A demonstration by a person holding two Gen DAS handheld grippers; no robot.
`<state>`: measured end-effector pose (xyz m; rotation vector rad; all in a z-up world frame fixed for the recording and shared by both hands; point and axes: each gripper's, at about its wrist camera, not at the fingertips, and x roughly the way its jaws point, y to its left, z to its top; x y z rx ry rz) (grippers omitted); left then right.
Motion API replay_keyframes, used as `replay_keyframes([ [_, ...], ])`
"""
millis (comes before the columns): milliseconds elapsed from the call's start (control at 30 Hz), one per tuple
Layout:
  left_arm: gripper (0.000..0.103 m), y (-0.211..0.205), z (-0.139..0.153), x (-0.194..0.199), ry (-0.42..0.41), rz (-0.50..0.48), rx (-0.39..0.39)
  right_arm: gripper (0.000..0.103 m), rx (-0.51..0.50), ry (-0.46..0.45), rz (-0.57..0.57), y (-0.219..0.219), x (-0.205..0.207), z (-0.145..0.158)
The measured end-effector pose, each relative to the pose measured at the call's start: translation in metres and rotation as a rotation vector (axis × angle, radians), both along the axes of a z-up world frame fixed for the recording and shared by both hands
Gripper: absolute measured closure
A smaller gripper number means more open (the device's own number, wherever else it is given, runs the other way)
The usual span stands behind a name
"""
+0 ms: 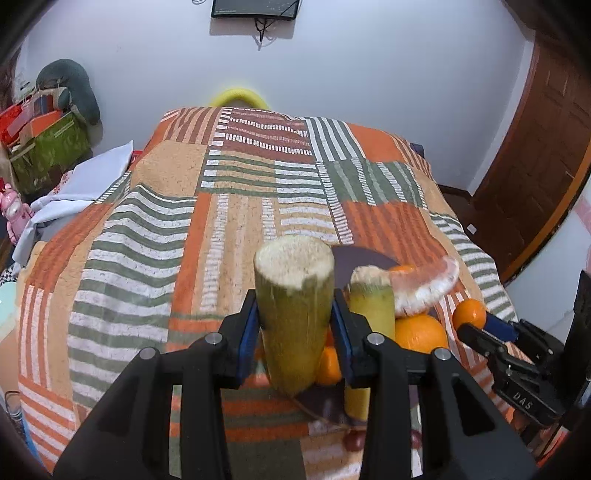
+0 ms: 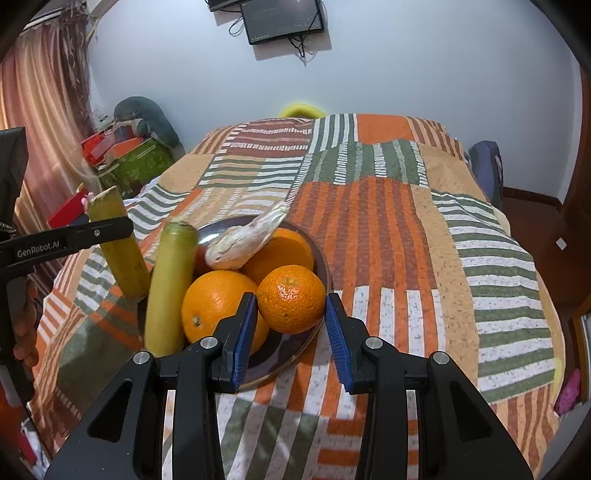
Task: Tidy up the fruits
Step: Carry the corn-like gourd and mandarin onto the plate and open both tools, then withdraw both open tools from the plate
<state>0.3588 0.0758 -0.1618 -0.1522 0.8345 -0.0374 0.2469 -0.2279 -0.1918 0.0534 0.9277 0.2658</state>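
Observation:
My left gripper (image 1: pixel 295 325) is shut on a yellow-green sugarcane piece (image 1: pixel 293 306), held upright at the left edge of a dark plate (image 2: pixel 280 354); the piece also shows in the right wrist view (image 2: pixel 118 243). My right gripper (image 2: pixel 291 321) has its blue pads on both sides of a small orange (image 2: pixel 291 299), which sits at the plate's near right; the pads touch or nearly touch it. The plate holds a second sugarcane piece (image 2: pixel 168 288), two larger oranges (image 2: pixel 218 306), and a pomelo wedge (image 2: pixel 247 240). The right gripper also shows in the left wrist view (image 1: pixel 476 325).
The plate sits on a bed with an orange, green and white striped cover (image 2: pixel 406 240). Boxes and bags (image 2: pixel 125 155) are stacked beyond the left side of the bed. A wooden door (image 1: pixel 535 147) is at the right. A screen (image 2: pixel 284 18) hangs on the wall.

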Motion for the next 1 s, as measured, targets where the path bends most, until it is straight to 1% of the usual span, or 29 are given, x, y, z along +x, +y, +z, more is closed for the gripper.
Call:
replay_keyframes([
  [200,0.066,0.002,-0.011,0.02,0.027,0.028,-0.02,0.068,-0.003,0.016,0.008,0.001,0.006,-0.008],
  [333,0.066,0.004,-0.015,0.023,0.025,0.03,-0.069,0.068,-0.006,0.026,0.014,0.003,0.01,-0.012],
  [467,0.066,-0.003,-0.016,0.023,0.021,0.009,-0.032,0.068,0.012,0.039,0.01,0.0,0.014,-0.015],
  [567,0.066,-0.005,-0.016,0.021,0.019,0.003,-0.023,0.068,0.034,0.053,0.014,-0.003,0.016,-0.016],
  [600,0.066,-0.005,-0.016,0.02,0.018,0.004,-0.022,0.067,0.038,0.058,0.014,-0.004,0.017,-0.016],
  [667,0.066,-0.006,-0.016,0.017,0.02,0.001,-0.02,0.06,0.035,0.064,0.007,-0.006,0.018,-0.017],
  [700,0.066,-0.006,-0.016,0.015,0.02,-0.001,-0.019,0.059,0.033,0.063,0.006,-0.006,0.018,-0.017],
  [767,0.066,-0.007,-0.016,0.012,0.024,-0.006,-0.011,0.056,0.032,0.057,0.006,-0.007,0.017,-0.014],
  [1000,0.066,-0.01,-0.004,-0.008,0.011,-0.021,0.01,0.056,0.009,0.03,0.004,-0.007,0.009,0.002],
])
